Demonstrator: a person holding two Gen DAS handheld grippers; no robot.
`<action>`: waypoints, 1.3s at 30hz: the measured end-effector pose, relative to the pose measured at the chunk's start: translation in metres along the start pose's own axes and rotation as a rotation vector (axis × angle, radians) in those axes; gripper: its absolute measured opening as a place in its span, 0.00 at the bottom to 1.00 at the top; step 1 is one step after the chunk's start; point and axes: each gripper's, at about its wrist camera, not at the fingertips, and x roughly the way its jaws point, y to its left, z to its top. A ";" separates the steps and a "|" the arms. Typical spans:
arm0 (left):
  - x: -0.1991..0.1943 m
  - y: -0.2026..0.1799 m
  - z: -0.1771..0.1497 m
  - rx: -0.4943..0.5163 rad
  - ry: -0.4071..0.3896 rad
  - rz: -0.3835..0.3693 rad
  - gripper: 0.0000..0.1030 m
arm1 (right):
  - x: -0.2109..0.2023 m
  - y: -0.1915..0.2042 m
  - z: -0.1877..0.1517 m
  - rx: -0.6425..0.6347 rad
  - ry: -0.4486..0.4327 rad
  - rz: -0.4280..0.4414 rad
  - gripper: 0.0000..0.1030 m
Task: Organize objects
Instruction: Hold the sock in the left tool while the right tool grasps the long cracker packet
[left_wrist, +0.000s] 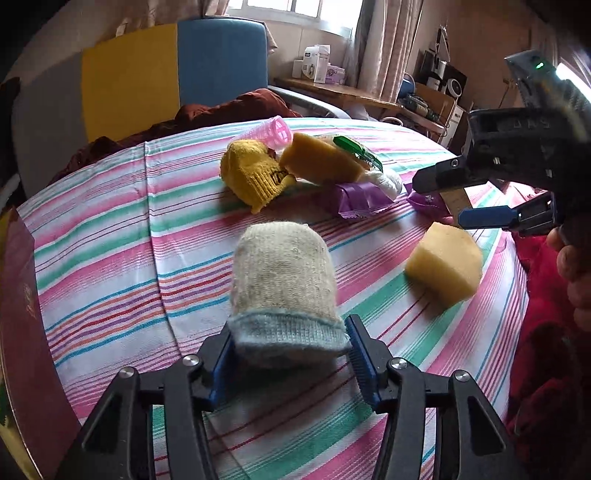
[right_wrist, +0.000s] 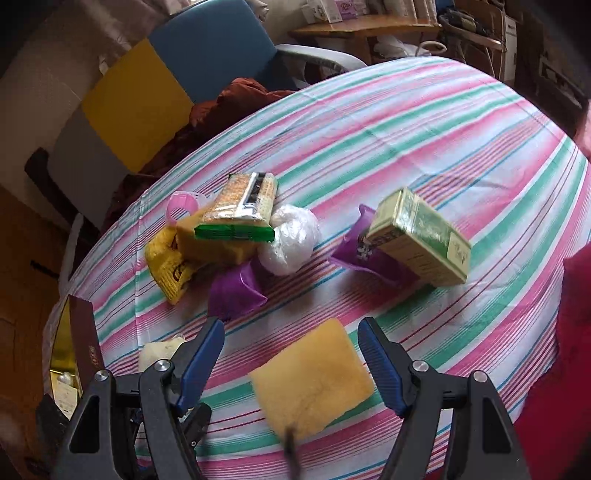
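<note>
A rolled cream sock (left_wrist: 280, 273) with a pale blue cuff lies on the striped tablecloth (left_wrist: 110, 258). My left gripper (left_wrist: 288, 350) is shut on the cuff, with both blue pads pressed against its sides. A pale yellow sponge (right_wrist: 310, 376) lies on the cloth to the right and also shows in the left wrist view as a sponge (left_wrist: 443, 266). My right gripper (right_wrist: 291, 325) hovers over it, open, with a gap at each finger. The left wrist view shows the right gripper (left_wrist: 439, 201) from the side, above the sponge.
A pile sits mid-table: yellow sock (left_wrist: 251, 173), orange sponge (left_wrist: 321, 158), pink curler (left_wrist: 277, 129), purple packet (left_wrist: 354, 195), white plastic bag (right_wrist: 291, 240), green snack packet (right_wrist: 240, 206). A green box (right_wrist: 421, 236) leans on another purple packet. A dark red box (left_wrist: 22, 295) stands at the left edge.
</note>
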 end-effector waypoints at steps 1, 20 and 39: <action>0.000 0.001 0.001 -0.004 0.001 -0.019 0.60 | -0.002 0.002 0.003 -0.008 -0.002 0.001 0.74; -0.004 0.011 0.004 -0.041 -0.010 -0.122 0.73 | 0.080 0.044 0.096 -0.076 0.125 0.035 0.46; -0.030 0.006 0.026 -0.006 0.007 -0.035 0.94 | -0.002 0.022 0.034 -0.081 -0.079 0.114 0.46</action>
